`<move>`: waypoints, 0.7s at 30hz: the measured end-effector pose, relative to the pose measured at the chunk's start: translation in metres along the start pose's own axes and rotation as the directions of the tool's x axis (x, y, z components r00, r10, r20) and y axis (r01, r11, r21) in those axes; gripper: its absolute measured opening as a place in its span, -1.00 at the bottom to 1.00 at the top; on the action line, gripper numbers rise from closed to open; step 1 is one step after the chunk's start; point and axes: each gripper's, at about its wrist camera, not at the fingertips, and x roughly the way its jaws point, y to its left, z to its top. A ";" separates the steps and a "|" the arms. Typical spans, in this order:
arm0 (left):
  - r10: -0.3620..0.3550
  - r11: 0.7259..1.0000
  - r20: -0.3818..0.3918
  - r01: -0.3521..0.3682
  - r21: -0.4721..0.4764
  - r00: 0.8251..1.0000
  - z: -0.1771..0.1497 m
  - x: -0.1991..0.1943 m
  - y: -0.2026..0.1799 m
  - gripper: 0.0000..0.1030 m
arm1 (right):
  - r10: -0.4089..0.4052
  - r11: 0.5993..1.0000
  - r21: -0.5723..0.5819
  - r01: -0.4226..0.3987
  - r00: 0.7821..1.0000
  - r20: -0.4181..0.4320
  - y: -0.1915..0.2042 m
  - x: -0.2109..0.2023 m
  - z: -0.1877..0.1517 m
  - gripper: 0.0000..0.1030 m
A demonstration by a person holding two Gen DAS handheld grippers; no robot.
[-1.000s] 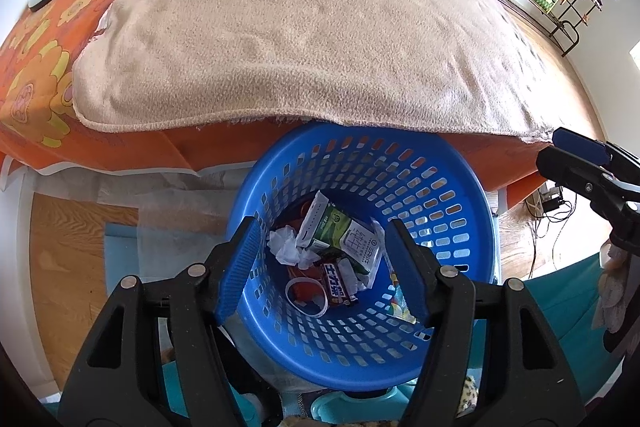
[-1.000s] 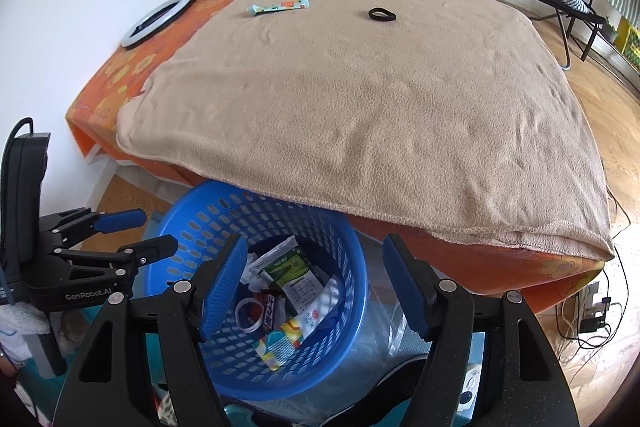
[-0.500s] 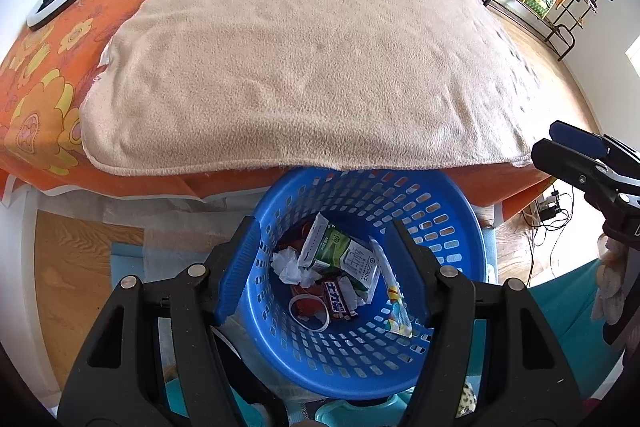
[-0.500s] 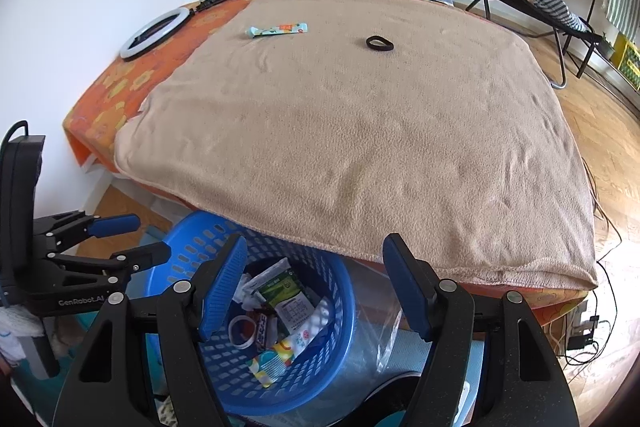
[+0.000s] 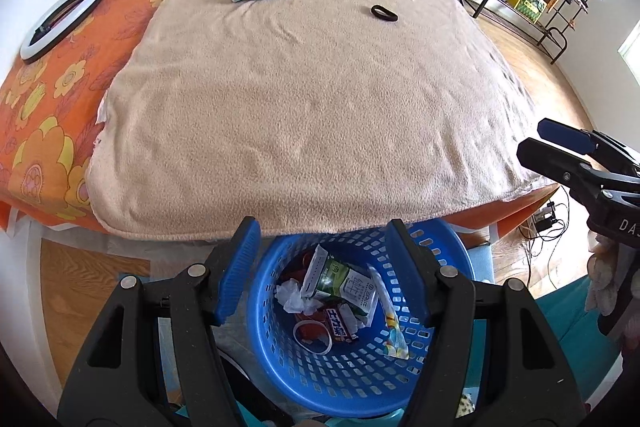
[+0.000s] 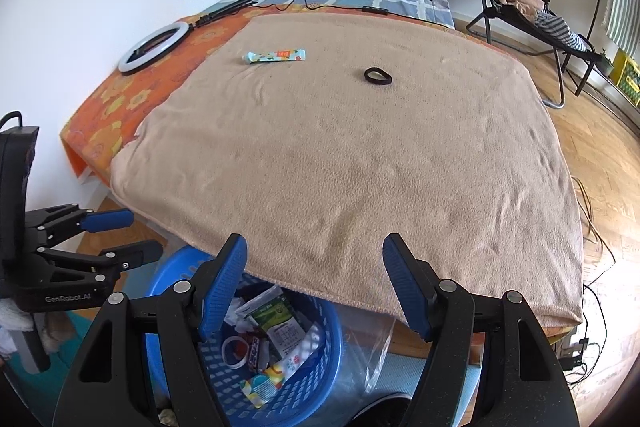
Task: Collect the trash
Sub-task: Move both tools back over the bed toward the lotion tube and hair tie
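While both grippers hang empty over the basket, trash waits far up the bed.

Nearest, the left gripper [image 5: 320, 267] and right gripper [image 6: 314, 283] stand with jaws wide, nothing between them, above the blue basket [image 5: 440, 379] of wrappers. Beyond, on the tan blanket [image 6: 360, 167], lie a squeeze tube [image 6: 275, 56] and, well apart, a black hair tie [image 6: 377, 76]. The tube looks light, soft and slick; pinching across its flat middle seems best. Compared with a second ago, both grippers have risen, showing less basket and more bed.
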 end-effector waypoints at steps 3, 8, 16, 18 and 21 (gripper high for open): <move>-0.001 1.000 0.007 0.001 0.016 1.000 0.011 0.000 0.000 0.29 | 0.005 1.000 0.007 -0.005 1.000 0.012 -0.005 0.002 0.008 0.36; -0.004 0.999 0.022 0.004 0.037 1.000 0.036 0.002 0.003 0.29 | 0.031 0.999 0.032 -0.033 0.998 0.057 -0.019 0.004 0.021 0.36; 0.002 0.997 0.044 -0.005 0.075 0.999 0.084 0.014 0.010 0.29 | 0.054 0.995 0.076 -0.063 0.992 0.111 -0.042 0.017 0.046 0.36; 0.002 0.997 0.048 -0.006 0.083 0.999 0.097 0.017 0.012 0.29 | 0.051 0.995 0.080 -0.060 0.993 0.108 -0.046 0.023 0.054 0.36; 0.007 0.996 0.059 -0.012 0.089 0.998 0.115 0.022 0.016 0.29 | 0.043 0.996 0.071 -0.050 0.994 0.099 -0.049 0.032 0.065 0.36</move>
